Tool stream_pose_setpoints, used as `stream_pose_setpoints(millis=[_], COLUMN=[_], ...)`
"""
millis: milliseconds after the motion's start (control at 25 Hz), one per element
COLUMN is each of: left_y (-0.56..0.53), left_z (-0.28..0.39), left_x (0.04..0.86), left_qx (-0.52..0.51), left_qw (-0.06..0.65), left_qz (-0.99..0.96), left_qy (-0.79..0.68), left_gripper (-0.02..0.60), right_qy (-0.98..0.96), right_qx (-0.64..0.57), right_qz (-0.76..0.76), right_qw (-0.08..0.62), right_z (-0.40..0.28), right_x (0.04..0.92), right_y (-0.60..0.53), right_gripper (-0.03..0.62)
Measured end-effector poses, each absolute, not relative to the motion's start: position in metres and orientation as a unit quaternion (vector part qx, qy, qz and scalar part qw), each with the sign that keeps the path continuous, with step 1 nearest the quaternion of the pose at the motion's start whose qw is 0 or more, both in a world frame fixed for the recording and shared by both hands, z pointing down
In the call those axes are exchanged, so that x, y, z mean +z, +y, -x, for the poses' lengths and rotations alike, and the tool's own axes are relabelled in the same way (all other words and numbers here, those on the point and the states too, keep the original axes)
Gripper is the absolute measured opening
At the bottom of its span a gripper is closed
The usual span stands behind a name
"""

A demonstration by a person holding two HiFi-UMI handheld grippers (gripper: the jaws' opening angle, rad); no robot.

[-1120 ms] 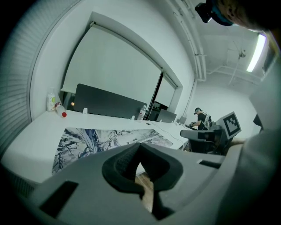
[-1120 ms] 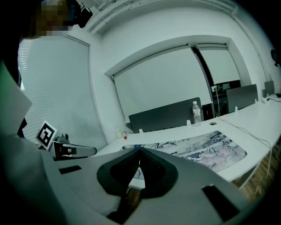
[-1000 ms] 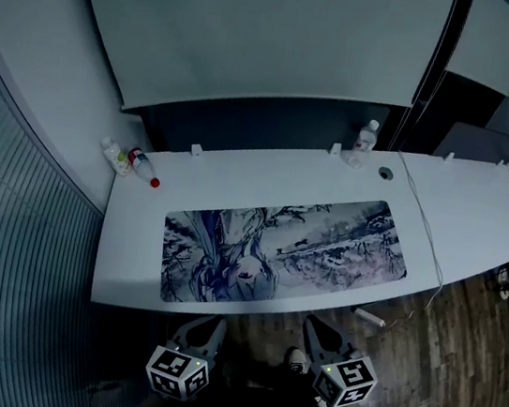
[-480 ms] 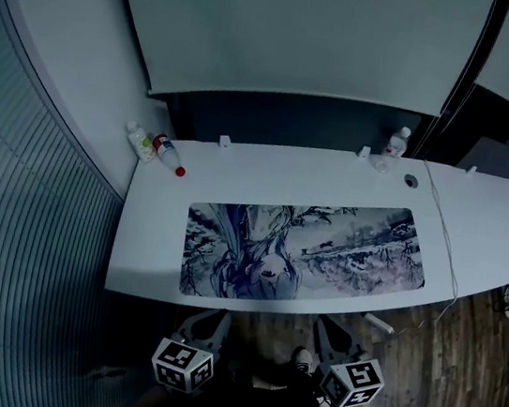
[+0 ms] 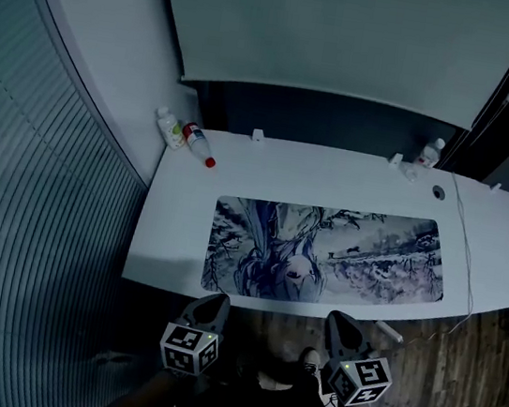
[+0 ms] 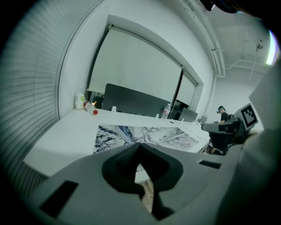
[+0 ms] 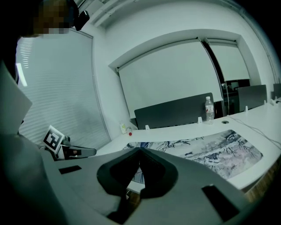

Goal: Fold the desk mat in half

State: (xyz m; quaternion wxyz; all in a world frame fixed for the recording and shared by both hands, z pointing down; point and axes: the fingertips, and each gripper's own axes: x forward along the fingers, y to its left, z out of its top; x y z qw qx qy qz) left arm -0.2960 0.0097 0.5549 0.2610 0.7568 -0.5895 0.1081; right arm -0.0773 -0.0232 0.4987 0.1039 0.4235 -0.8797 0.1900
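Just short of the near edge of the desk (image 5: 169,233), both of my tools hang in the air, empty. The left gripper (image 5: 213,302) has its jaws pressed together on nothing, and the right gripper (image 5: 340,319) likewise has its jaws closed with nothing between them. No fold has begun: the desk mat (image 5: 323,254) lies flat at full length. As I judge it, the step in hand is the approach. To do it well I should spread both pairs of jaws before reaching the mat and take one short end at its two corners. I should pinch only the mat, not the desk edge, then carry that end over level so its corners land squarely on the far corners. From left to right: two small bottles (image 5: 168,126) sit at the back left corner, far ahead and left of my left jaws. The mat's left short end lies just ahead of the left gripper, almost in line with it. The printed sheet then runs rightward past the right gripper, whose jaws point at its middle stretch, so its right end lies well to the right of both. A thin cable (image 5: 467,244) crosses the desk just beyond that end, and a clear bottle (image 5: 430,152) stands at the back, apart from the mat.
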Motion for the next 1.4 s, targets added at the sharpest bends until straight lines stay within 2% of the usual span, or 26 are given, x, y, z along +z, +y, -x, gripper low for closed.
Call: stream_pose_setpoints(millis=[600,640,720,960,1200,1400], left_y=[-0.028,-0.031,-0.035,-0.047,-0.052,-0.051], left_z=[0.375,0.380,0.387,0.400,0.396,0.391], left_x=[0.620,0.625,0.637,0.676,0.693,0.702], left_qx=[0.172,0.176,0.186,0.235,0.273,0.253], left_qw=[0.277,0.282,0.291,0.318,0.322,0.326], left_qz=[-0.669,-0.663,-0.651,-0.625,-0.620,-0.622], left_qy=[-0.668,-0.671,-0.675,-0.673,-0.662,-0.666], left_gripper=[0.011,0.032,0.124,0.195,0.204,0.201], right_qy=[-0.902,-0.903,-0.905,-0.908,-0.909,-0.907], right_qx=[0.161,0.161,0.162,0.167,0.168,0.172], right_qz=[-0.376,-0.373,-0.368,-0.356,-0.351,-0.353], right_qw=[0.137,0.139,0.140,0.144,0.149,0.153], right_z=[0.131,0.135,0.142,0.154,0.154,0.148], right_x=[0.516,0.516,0.516,0.519,0.522,0.526], right_y=[-0.070,-0.071,-0.072,-0.070,-0.066,-0.066], right_gripper=[0.023,0.023,0.023,0.023,0.023,0.023])
